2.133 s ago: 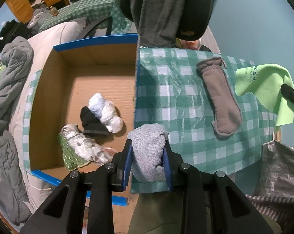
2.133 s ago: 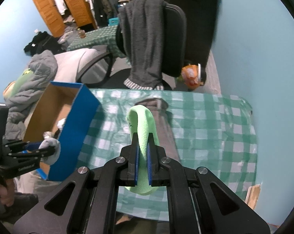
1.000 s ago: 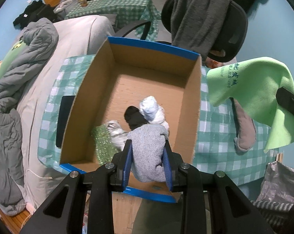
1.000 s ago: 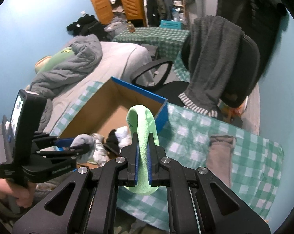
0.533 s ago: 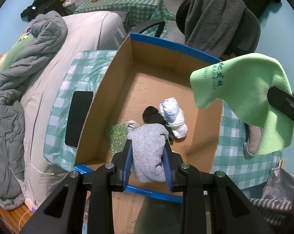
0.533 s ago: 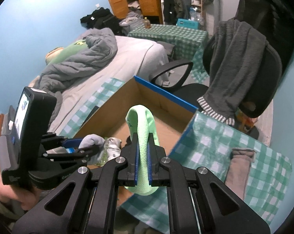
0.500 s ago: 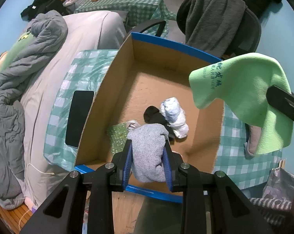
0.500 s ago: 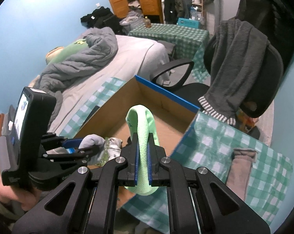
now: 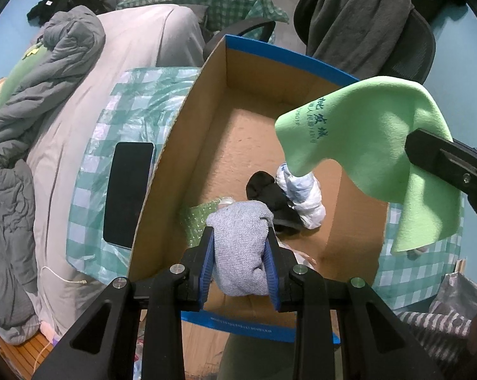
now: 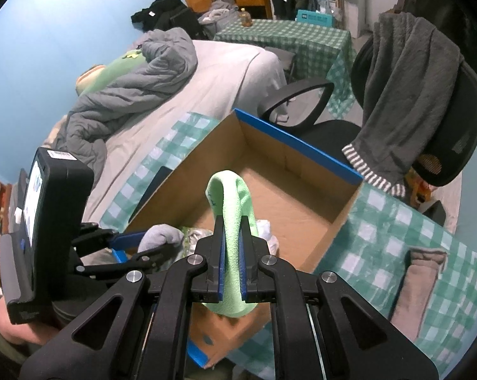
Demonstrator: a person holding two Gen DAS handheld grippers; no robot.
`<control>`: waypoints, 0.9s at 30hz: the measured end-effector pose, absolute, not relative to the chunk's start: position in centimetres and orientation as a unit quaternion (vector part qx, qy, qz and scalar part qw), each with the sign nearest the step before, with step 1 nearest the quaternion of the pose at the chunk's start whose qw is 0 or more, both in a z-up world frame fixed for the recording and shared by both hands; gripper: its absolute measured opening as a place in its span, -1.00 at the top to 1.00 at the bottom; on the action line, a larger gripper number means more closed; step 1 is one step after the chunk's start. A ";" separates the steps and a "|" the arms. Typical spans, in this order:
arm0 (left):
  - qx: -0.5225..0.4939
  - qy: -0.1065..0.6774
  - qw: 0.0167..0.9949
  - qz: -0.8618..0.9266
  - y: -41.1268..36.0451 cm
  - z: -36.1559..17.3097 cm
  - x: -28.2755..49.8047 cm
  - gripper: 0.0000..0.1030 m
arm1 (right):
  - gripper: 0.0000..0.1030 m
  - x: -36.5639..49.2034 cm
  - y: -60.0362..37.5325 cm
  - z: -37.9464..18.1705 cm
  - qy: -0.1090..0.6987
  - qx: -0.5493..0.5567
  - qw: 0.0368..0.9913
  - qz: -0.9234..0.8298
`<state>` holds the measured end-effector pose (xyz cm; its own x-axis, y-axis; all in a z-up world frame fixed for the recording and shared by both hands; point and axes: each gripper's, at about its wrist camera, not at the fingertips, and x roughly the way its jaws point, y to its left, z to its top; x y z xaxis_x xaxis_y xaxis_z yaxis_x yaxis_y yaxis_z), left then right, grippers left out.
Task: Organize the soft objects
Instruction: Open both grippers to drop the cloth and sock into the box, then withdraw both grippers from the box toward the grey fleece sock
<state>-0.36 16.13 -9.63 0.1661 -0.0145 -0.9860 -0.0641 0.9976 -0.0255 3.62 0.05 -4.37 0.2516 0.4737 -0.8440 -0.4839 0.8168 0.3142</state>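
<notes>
My left gripper (image 9: 238,247) is shut on a light grey knit sock (image 9: 238,253) and holds it over the near end of an open cardboard box (image 9: 175,145) with blue edges. My right gripper (image 10: 231,253) is shut on a lime green cloth (image 10: 235,209), which hangs over the box's right side in the left wrist view (image 9: 365,139). Inside the box lie a black sock (image 9: 270,194), a white bundle (image 9: 305,193) and a green glittery piece (image 9: 197,218). A grey-brown mitten (image 10: 416,288) lies on the checked tablecloth (image 10: 384,240) right of the box.
A black phone (image 9: 127,190) lies on the tablecloth left of the box. A bed with a grey duvet (image 9: 23,133) is at the left. An office chair draped with a grey garment (image 10: 409,95) stands behind the box. A striped bag (image 9: 435,326) is at lower right.
Both grippers have swung left with their loads, from over the table to over the box. The green cloth now hangs over the box's right wall.
</notes>
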 end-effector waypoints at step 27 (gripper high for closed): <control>-0.031 0.648 0.761 0.027 17.3 -9.3 0.2 -0.17 | -0.19 5.4 -2.8 -5.6 0.558 0.010 0.793 0.244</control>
<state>0.21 17.27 -9.32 0.1591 0.0008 -0.9873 -0.0819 0.9966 -0.0124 5.37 -2.76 -5.60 0.2588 0.3986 -0.8799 -0.3767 0.8804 0.2880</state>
